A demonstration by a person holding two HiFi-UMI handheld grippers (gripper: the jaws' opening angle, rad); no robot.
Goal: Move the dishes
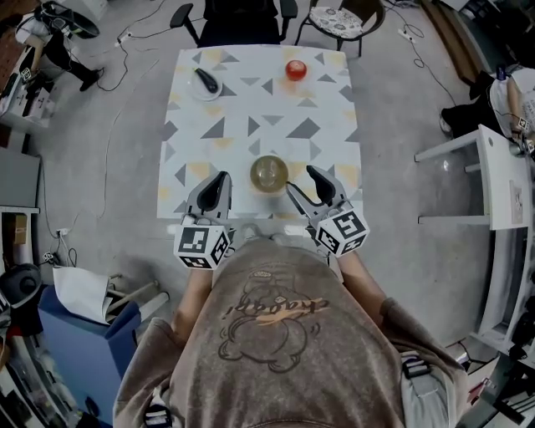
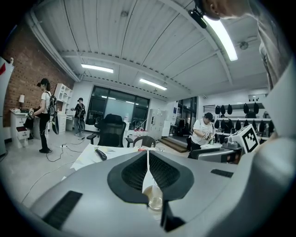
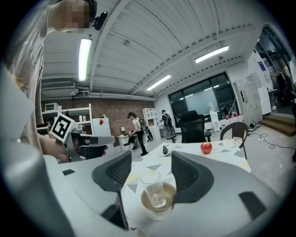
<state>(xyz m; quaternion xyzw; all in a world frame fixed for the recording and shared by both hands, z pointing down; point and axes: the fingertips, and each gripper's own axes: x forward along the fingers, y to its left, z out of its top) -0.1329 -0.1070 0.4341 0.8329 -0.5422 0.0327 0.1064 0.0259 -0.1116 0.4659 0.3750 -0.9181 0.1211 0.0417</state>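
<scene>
A clear glass (image 1: 269,171) stands in a brownish saucer (image 1: 257,182) near the front edge of the patterned table (image 1: 251,125). My right gripper (image 1: 305,185) is open just right of the saucer. In the right gripper view its jaws stand apart, with the glass (image 3: 155,193) and saucer (image 3: 172,203) low between them, and nothing is held by the right gripper (image 3: 150,175). My left gripper (image 1: 219,187) sits left of the saucer, jaws together and empty. In the left gripper view the left gripper (image 2: 148,159) shows only a thin slit, with the glass (image 2: 155,200) beneath it.
At the far left of the table a small plate (image 1: 201,92) holds a dark object (image 1: 206,81). A red apple (image 1: 296,68) sits at the far right. Chairs (image 1: 238,21) stand behind the table. A white side table (image 1: 501,180) is to the right, and people stand in the background.
</scene>
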